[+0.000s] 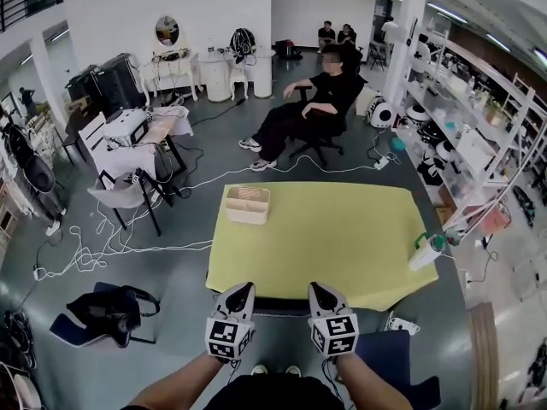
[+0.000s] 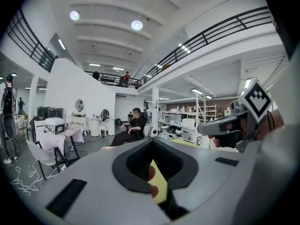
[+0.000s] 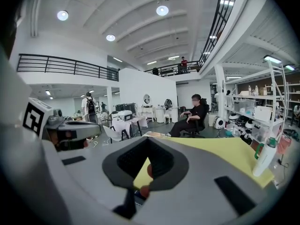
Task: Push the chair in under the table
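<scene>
Here, from my remote station, both handheld grippers hover side by side above the near edge of the yellow table [image 1: 316, 229]. The left gripper [image 1: 244, 289] and right gripper [image 1: 321, 289] each have their jaws pressed together with nothing between them. Of the chair [image 1: 282, 302] I see only a dark strip between the two grippers at the table's near edge, the rest hidden under the top. A pale basket [image 1: 247, 204] sits at the far left corner, and a spray bottle [image 1: 426, 251] at the right edge.
</scene>
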The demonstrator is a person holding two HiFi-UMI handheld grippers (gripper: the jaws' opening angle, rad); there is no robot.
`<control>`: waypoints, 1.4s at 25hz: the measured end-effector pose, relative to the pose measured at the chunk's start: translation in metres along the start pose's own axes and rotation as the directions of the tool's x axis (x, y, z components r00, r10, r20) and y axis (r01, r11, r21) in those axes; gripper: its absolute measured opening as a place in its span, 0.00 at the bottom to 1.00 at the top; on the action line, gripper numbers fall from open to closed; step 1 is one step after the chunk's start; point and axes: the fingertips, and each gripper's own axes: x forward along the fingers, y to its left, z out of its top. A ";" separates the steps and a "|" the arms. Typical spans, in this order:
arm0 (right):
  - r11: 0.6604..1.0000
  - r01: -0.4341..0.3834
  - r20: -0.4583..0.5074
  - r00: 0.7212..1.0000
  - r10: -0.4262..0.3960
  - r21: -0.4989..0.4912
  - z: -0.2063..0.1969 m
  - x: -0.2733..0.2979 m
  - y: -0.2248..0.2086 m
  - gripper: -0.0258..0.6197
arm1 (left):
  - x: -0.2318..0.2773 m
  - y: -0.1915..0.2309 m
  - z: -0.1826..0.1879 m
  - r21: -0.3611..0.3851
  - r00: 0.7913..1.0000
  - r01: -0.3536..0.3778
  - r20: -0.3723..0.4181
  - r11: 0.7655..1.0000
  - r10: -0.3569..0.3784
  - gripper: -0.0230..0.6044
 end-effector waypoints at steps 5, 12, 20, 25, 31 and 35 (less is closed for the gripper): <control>1.000 0.001 0.016 1.000 -0.001 0.012 -0.006 -0.014 0.003 0.06 | -0.005 -0.016 0.001 0.004 1.000 0.007 0.023 1.000 -0.007 0.05; 1.000 0.005 0.023 1.000 -0.005 0.009 -0.015 -0.041 -0.002 0.06 | -0.017 -0.044 -0.009 -0.014 1.000 0.010 0.023 1.000 -0.009 0.05; 1.000 -0.007 0.032 0.999 0.007 0.012 -0.026 -0.067 -0.002 0.06 | -0.036 -0.067 -0.019 -0.026 0.999 -0.012 0.032 1.000 0.013 0.05; 0.999 -0.022 0.019 1.000 0.021 0.034 -0.041 -0.082 0.008 0.06 | -0.059 -0.075 -0.032 -0.030 0.999 -0.037 0.014 0.999 0.037 0.05; 0.999 -0.043 0.011 0.999 0.042 0.017 -0.051 -0.099 0.024 0.06 | -0.083 -0.083 -0.037 -0.027 0.999 -0.052 0.015 0.998 0.052 0.05; 0.999 -0.038 0.012 0.999 0.038 0.014 -0.055 -0.115 0.039 0.06 | -0.101 -0.089 -0.038 -0.021 0.999 -0.034 0.021 0.999 0.034 0.05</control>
